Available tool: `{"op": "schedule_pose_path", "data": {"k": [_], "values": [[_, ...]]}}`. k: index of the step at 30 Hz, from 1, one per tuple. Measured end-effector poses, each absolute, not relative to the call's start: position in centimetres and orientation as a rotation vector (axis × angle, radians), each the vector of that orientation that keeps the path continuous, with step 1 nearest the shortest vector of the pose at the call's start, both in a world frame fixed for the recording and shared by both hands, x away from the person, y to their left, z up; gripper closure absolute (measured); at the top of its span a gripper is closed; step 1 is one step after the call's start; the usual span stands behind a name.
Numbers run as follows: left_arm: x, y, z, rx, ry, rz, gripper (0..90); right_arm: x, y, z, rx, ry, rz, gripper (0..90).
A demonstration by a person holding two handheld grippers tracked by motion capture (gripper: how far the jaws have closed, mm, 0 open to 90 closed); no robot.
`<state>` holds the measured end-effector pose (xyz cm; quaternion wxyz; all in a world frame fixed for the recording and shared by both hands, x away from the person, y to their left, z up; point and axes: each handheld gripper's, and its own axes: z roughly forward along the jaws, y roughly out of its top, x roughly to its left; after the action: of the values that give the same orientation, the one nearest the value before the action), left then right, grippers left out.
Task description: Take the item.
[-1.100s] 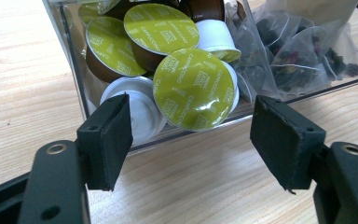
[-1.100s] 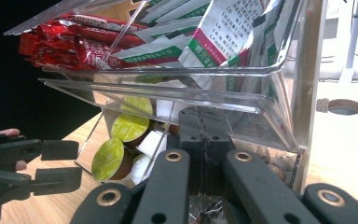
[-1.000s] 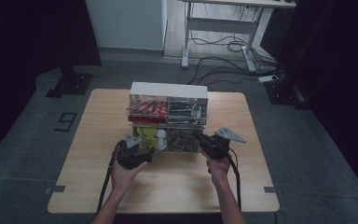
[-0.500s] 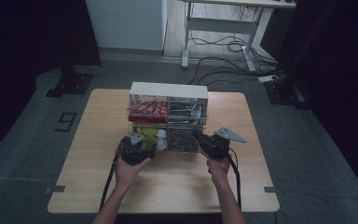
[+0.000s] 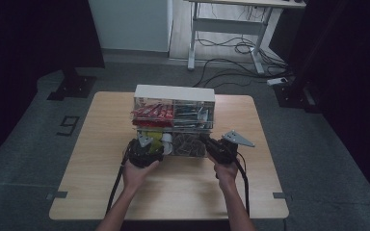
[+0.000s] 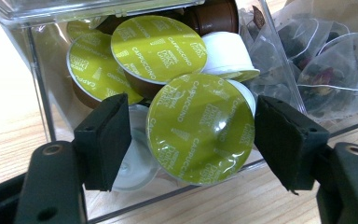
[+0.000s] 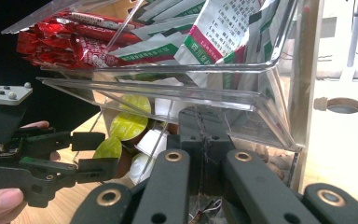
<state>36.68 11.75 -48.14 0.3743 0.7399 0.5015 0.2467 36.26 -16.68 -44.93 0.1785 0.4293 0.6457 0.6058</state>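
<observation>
The left gripper (image 6: 191, 135) is being held with its jaws wide apart, one black pad at either side of a green-lidded capsule (image 6: 200, 126) marked "Cappuccino"; a gap is showing at each side of the lid, so nothing is being gripped. The capsule is lying tilted in the lower left bin (image 6: 39, 70) of a clear organiser (image 5: 173, 120), its foil lid turned towards the jaws. Just behind and above it, more green-lidded capsules (image 6: 156, 44) and a white capsule (image 6: 226, 51) are being seen piled together. To the right of the jaws, past the clear divider, see-through tea bags (image 6: 326, 70) are lying in the neighbouring bin.

The right gripper (image 7: 205, 126) is being held with its jaws pressed together, their tip up against the clear lip (image 7: 242, 100) of the lower right bin; whether that lip is being pinched cannot be told. Above the jaws, green-and-white sachets (image 7: 214, 32) are standing in the upper bin, and red sachets (image 7: 60, 39) are lying to their left. Farther left, the left gripper (image 7: 88, 154) is being seen with a hand (image 7: 2, 198) behind it.

In the high view, both grippers are being kept at the organiser's near face on the wooden table (image 5: 101, 139).
</observation>
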Motion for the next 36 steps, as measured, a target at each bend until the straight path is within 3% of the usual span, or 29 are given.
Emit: {"op": "schedule_pose_path", "data": {"k": [9,36], "values": [[36.5,11.6,-48.4,1.890,1.245,0.643,37.7,36.3,-16.7,-45.0,1.216,1.826,1.712,89.2],[34.9,13.4,-45.0,1.806,1.199,0.607,38.4,36.3,-16.8,-45.0,1.218,1.821,1.710,89.2]]}}
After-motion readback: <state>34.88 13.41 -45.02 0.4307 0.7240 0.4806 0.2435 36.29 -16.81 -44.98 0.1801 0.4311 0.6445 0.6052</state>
